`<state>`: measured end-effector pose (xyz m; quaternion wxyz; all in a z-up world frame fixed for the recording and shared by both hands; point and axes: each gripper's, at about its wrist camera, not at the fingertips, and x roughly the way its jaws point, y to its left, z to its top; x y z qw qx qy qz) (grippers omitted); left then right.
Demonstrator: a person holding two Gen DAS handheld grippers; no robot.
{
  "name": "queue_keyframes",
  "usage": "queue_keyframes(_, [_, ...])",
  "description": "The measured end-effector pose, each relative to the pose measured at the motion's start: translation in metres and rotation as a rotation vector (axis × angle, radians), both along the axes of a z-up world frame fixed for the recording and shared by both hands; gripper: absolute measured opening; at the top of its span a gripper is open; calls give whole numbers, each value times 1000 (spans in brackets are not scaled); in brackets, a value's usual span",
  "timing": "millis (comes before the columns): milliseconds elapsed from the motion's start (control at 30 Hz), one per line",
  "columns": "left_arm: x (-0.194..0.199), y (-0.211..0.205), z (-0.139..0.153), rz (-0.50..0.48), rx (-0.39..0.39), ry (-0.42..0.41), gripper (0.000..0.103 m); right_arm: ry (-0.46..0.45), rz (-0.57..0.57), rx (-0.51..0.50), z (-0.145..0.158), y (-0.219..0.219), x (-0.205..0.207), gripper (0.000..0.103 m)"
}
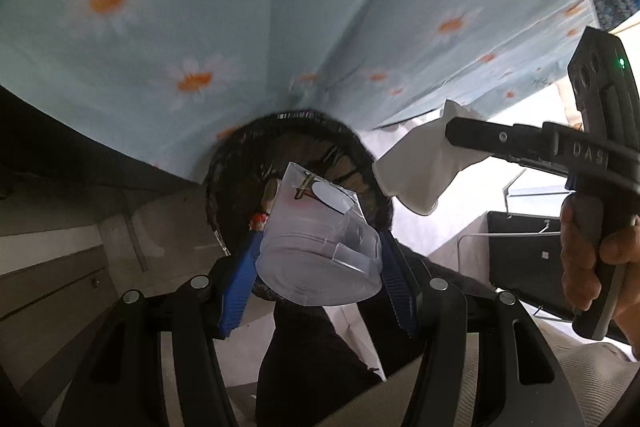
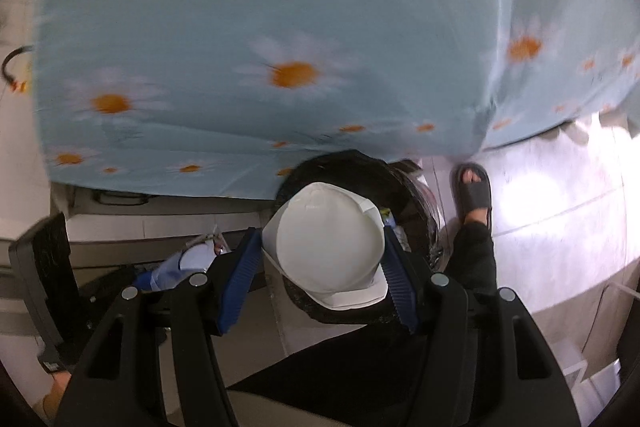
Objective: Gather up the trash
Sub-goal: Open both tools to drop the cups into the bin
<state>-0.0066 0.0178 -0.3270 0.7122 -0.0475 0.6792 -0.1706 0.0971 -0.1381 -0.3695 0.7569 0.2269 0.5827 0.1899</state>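
— Blue pads of the left hand-held gripper sit closest to the lens, pressed on either side of a clear plastic cup. Is that a firm hold?

— It looks clenched on the cup's lower body, yes. The cup is thin and see-through, with a creased wall near the rim, so I judge it light, springy and easy to crush; a squeeze low down near the stiffer base suits it better than one at the mouth.

— And the other side?

— The right hand-held gripper is closed around a white paper cup, seen bottom-first, its pads against the side walls. Paper of that kind is light and a bit soft, not slippery; the wall already looks slightly flattened where it is pinched.

— Where are both cups relative to the bin?

— Each hangs just above the open mouth of the black-lined trash bin, which stands on the floor beside a hanging blue daisy-print cloth. From the left wrist view the white cup shows to the right of the bin rim, held in the other gripper.

— Anything else down there?

— A foot in a dark sandal on the pale floor just right of the bin, and some scraps already inside, too blurred to name.

— So what would a drop need?

— Little, I think: both are light enough to fall once the pads part, though the clear one may bounce.
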Motion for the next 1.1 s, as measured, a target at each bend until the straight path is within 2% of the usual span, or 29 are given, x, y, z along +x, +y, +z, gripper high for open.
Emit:
queue_keyframes(200, [4,-2,-33,-5,28,31,57,94,-51,39,-43,-1,14,61])
queue_keyframes(333, [9,-3,-42,14,41,50,57,119,-66,51,-54,2,20,61])
queue_keyframes(433, [15,-4,-43,20,59,47,58,130,-81,70,-54,4,23,61])
queue_keyframes(467, [16,-5,-43,20,75,53,62,132,-88,78,-53,3,24,63])
queue_keyframes(500, [17,-4,-44,18,100,52,76,132,-96,80,-51,2,25,70])
queue_keyframes(533, [17,-3,-44,17,118,42,82,133,-104,80,-51,2,26,78])
queue_keyframes(600, [18,-1,-45,18,120,42,82,141,-110,110,-50,1,28,78])
queue_keyframes(800, [15,14,-46,56,129,58,82,129,-104,109,-40,0,26,78])
queue_keyframes(1100, [11,11,-36,48,106,45,82,115,-86,98,-24,3,16,78])
